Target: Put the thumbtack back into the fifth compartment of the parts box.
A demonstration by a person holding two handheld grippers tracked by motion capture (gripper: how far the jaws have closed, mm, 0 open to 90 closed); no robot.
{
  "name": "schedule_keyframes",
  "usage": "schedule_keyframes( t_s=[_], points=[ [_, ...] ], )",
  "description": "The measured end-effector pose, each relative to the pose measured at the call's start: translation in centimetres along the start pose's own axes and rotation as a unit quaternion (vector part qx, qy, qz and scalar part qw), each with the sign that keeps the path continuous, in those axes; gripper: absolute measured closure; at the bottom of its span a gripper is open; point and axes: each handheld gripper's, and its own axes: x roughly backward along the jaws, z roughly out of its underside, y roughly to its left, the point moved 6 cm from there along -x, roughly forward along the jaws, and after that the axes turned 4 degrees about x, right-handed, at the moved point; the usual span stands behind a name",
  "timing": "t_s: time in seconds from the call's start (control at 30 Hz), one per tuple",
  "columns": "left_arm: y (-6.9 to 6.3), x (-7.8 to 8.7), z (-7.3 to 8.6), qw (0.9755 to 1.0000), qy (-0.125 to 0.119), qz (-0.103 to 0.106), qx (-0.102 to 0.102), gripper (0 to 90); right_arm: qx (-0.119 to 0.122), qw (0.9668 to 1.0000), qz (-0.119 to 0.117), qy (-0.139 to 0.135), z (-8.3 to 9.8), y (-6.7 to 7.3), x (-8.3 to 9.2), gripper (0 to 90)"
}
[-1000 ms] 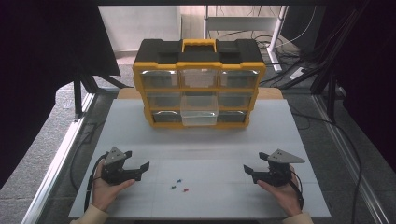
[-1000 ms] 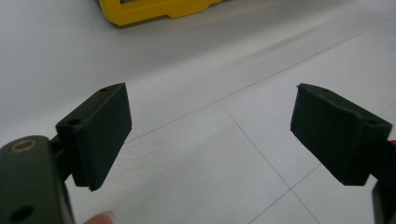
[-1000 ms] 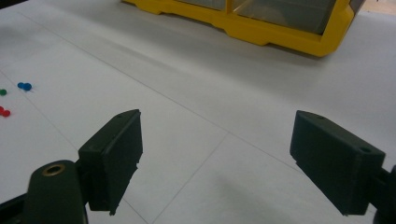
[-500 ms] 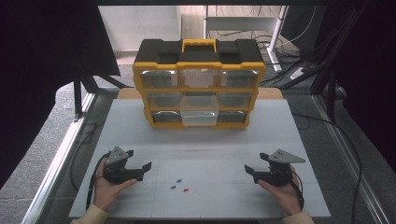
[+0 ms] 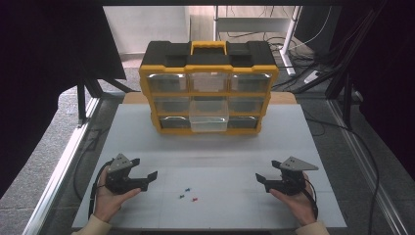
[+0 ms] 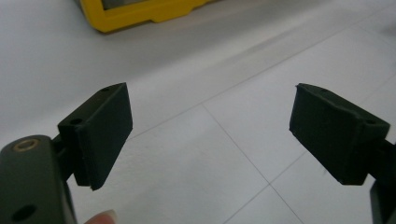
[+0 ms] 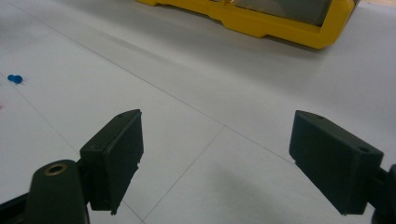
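Note:
A yellow and black drawer organizer (image 5: 209,87) stands at the back of the white table (image 5: 210,152), its bottom middle clear drawer (image 5: 208,121) pulled out. Three small push pins lie near the front middle: blue (image 5: 187,188), green (image 5: 181,197) and red (image 5: 195,199). My left gripper (image 5: 149,178) rests low at the front left, open, with nothing between its jaws (image 6: 210,135). My right gripper (image 5: 261,181) rests at the front right, also open and empty (image 7: 215,154). The blue pin (image 7: 15,79) lies far left in the right gripper view.
The organizer's yellow base edge (image 6: 140,14) crosses the top of the left gripper view and the top of the right gripper view (image 7: 261,23). Metal frame rails (image 5: 63,166) run along the table's left side. Cables (image 5: 362,147) lie on the floor at right.
Both grippers have stayed almost still; the hands shifted only very slightly. The pins and the organizer have not moved.

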Motion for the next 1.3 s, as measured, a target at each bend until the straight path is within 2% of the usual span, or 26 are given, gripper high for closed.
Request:
schedule_keyframes(
  t_s=[0.2,0.3,0.33,0.7,1.0,1.13,1.3],
  points=[
    [-0.7,-0.2,-0.7,0.9998,0.005,0.014,-0.015,12.9,-0.003,1.0,0.002,-0.001,0.1,-0.2,0.2,18.4],
    [-1.0,-0.2,-1.0,0.9997,0.007,0.012,-0.021,12.6,0.0,1.0,0.003,0.001,0.1,-0.1,0.2,18.4],
    [-1.1,-0.3,-1.1,0.9995,0.015,0.013,-0.025,12.5,0.001,1.0,-0.001,0.001,0.1,0.0,0.2,18.6],
    [-2.2,-0.5,-2.3,0.9982,0.024,0.037,-0.04,12.6,0.002,1.0,-0.001,0.003,0.1,0.0,0.1,18.8],
    [-3.8,-1.1,-2.5,0.9936,0.062,0.064,-0.069,12.7,0.006,0.9999,0.0,0.01,0.2,0.1,-0.2,18.9],
    [-4.3,-1.5,-2.4,0.9918,0.074,0.072,-0.075,13.2,0.007,0.9999,0.001,0.011,0.2,0.1,-0.2,18.9],
    [-4.9,-2.4,-2.1,0.9877,0.097,0.084,-0.089,13.4,0.005,0.9999,0.003,0.012,0.2,0.0,-0.3,18.9]
  ],
)
